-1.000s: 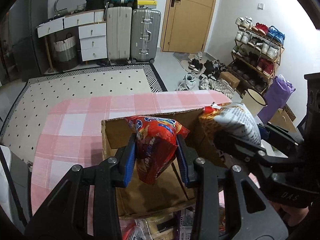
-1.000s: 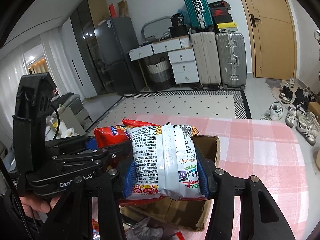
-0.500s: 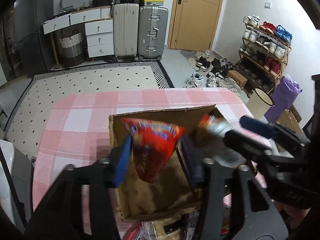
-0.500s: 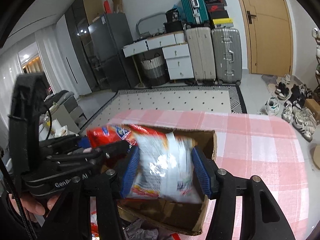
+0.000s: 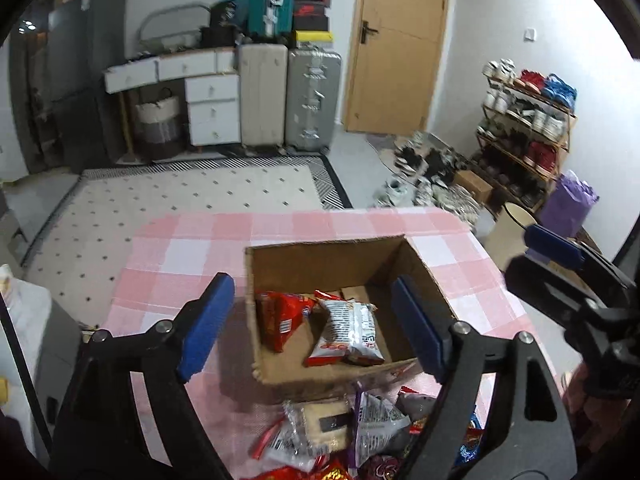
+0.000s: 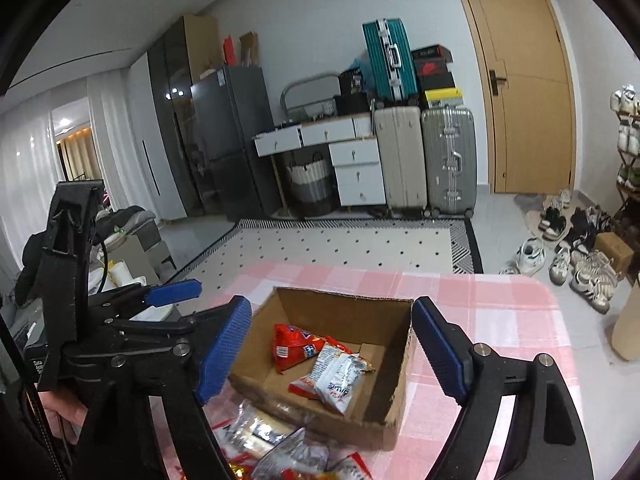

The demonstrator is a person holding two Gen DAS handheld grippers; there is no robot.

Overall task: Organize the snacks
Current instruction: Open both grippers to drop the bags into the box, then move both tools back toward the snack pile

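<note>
An open cardboard box stands on the pink checked table. Inside lie a red snack bag and a white snack bag. My left gripper is open and empty above the box's near side. My right gripper is open and empty above the box. Each gripper also shows at the edge of the other's view: the right one and the left one. A pile of loose snack packets lies in front of the box.
The pink checked tablecloth runs to a far edge behind the box. Beyond it are a patterned rug, suitcases, a drawer unit, a door and a shoe rack.
Both grippers opened and let go. The red bag and the white bag dropped into the box and lie on its bottom. Both grippers have pulled up and back.
</note>
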